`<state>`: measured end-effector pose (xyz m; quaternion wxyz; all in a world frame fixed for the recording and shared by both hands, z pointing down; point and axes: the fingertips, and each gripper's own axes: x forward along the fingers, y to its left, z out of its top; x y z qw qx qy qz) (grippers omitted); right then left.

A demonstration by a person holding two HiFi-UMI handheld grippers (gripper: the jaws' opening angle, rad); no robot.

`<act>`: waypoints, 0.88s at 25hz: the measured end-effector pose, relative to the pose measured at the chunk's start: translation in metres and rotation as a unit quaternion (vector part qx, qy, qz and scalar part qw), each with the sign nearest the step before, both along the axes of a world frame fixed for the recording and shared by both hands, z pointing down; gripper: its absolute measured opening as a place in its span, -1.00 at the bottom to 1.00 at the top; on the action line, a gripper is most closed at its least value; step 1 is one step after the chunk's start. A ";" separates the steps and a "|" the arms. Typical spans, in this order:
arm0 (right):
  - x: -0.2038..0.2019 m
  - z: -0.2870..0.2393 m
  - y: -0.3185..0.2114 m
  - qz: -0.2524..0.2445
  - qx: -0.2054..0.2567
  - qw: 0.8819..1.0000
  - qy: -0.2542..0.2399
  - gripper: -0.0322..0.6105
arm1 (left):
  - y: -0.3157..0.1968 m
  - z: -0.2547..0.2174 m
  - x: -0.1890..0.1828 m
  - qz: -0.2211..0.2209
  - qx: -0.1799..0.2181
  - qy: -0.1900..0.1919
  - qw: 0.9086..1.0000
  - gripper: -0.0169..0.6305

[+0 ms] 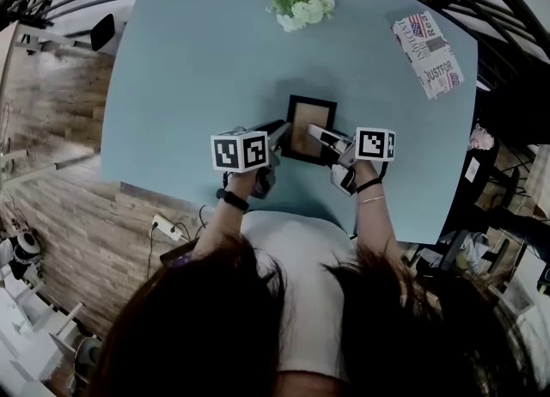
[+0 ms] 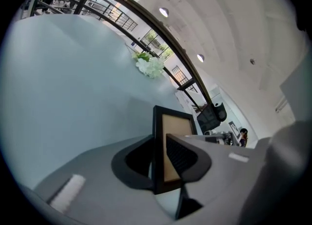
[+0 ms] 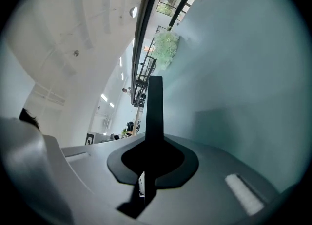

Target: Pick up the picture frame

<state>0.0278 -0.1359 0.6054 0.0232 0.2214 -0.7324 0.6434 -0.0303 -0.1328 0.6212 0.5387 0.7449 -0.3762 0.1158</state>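
Note:
A small black picture frame (image 1: 310, 126) with a tan inside stands off the light blue table (image 1: 189, 86), just in front of the person. My left gripper (image 1: 280, 133) is shut on its left edge. In the left gripper view the frame (image 2: 175, 124) rises upright between the two grey jaws of the left gripper (image 2: 160, 159). My right gripper (image 1: 321, 137) is shut on its right side. The right gripper view shows the frame (image 3: 155, 104) edge-on as a thin black bar, pinched by the right gripper (image 3: 155, 157).
A bunch of white flowers (image 1: 305, 2) lies at the table's far side. A printed packet (image 1: 428, 53) sits at the far right corner. A power strip (image 1: 168, 229) lies on the wooden floor to the left.

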 end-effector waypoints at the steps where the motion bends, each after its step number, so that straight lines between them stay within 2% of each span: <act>1: 0.002 -0.005 0.000 0.003 0.008 1.000 0.001 -0.87 | 0.000 -0.004 0.000 0.000 0.007 0.000 1.000 -0.53; 7: 0.013 -0.040 0.008 0.017 0.066 0.997 0.020 -0.86 | 0.005 -0.040 -0.002 0.006 0.061 -0.020 0.998 -0.53; 13: 0.028 -0.082 0.016 0.036 0.139 0.989 0.048 -0.87 | 0.006 -0.090 0.006 0.018 0.128 -0.016 0.991 -0.53; 18: 0.045 -0.120 0.025 0.057 0.202 0.975 0.076 -0.87 | 0.014 -0.127 0.015 0.026 0.171 -0.012 0.985 -0.53; 22: 0.064 -0.147 0.029 0.080 0.260 0.955 0.121 -0.86 | 0.018 -0.154 0.023 0.034 0.210 -0.018 0.977 -0.53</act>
